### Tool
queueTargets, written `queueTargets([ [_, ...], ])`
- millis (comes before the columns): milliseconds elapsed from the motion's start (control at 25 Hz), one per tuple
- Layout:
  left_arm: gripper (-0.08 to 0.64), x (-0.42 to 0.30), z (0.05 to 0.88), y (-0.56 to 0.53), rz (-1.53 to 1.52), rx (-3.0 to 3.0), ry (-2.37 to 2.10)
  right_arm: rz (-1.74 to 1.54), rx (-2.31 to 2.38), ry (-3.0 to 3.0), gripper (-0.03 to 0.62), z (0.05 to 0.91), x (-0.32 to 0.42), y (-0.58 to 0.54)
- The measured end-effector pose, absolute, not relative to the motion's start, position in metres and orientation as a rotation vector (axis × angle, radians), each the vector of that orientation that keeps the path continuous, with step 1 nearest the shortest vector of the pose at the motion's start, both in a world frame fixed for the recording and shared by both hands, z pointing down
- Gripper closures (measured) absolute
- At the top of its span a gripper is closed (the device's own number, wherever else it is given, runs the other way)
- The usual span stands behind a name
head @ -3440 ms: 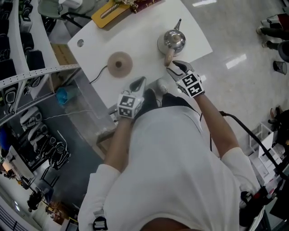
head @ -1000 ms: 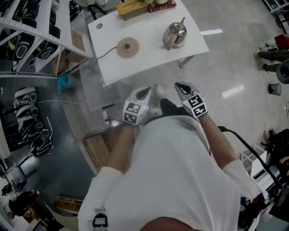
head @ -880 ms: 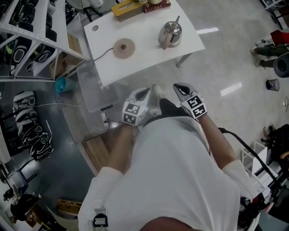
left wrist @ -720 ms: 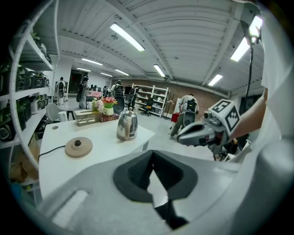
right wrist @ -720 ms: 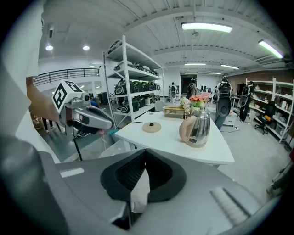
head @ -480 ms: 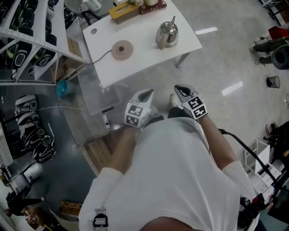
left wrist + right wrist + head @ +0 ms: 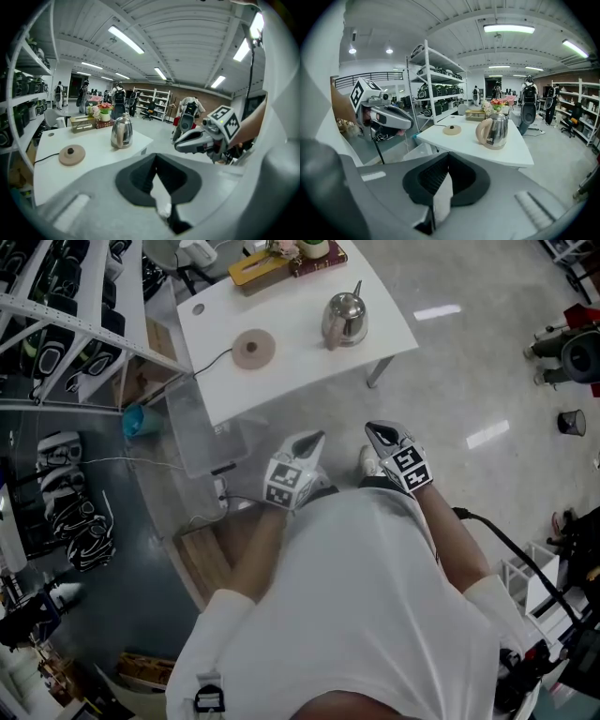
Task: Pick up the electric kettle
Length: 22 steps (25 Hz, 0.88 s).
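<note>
Both grey tongs clenched empty: left tongs (image 7: 312,439), right tongs (image 7: 379,431). Over the last seconds they've backed well off the white flat counter (image 7: 292,367). Polished steel electric kettle (image 7: 344,319), beige handle, thin spout, stands upright there, apart from its round tan base disc (image 7: 251,348); right tongs were just beside it. Unheld now: fits a set-down or an aborted reach.

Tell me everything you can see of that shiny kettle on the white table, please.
The electric kettle has a polished, mirror-like metal body, a domed lid with a small knob, a thick beige handle and a thin spout on the side away from the person. It stands upright near one edge of the white table, off its round power base, which lies apart on the same table. Only the table touches it.
</note>
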<state>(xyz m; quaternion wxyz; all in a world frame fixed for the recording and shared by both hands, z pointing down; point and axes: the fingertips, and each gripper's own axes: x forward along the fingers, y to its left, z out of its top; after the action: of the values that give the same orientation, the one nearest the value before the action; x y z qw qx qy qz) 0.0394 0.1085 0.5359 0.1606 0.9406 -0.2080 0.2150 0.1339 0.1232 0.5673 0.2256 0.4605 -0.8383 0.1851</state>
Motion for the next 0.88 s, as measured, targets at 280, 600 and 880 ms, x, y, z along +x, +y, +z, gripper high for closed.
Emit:
queueTargets([
  [280,0.557,0.062,0.534,0.113,0.598,2.671,-0.636,0.528,1.274,-2.329,0.598,0.568,0.154,0.126],
  [600,0.557,0.071,0.534,0.106,0.597,2.657,-0.680,0.516,1.211,-2.353,0.598,0.565,0.163,0.119],
  [880,0.557,0.072,0.539,0.106,0.610,2.655,-0.692,0.542,1.214,-2.370,0.598,0.566,0.166,0.114],
])
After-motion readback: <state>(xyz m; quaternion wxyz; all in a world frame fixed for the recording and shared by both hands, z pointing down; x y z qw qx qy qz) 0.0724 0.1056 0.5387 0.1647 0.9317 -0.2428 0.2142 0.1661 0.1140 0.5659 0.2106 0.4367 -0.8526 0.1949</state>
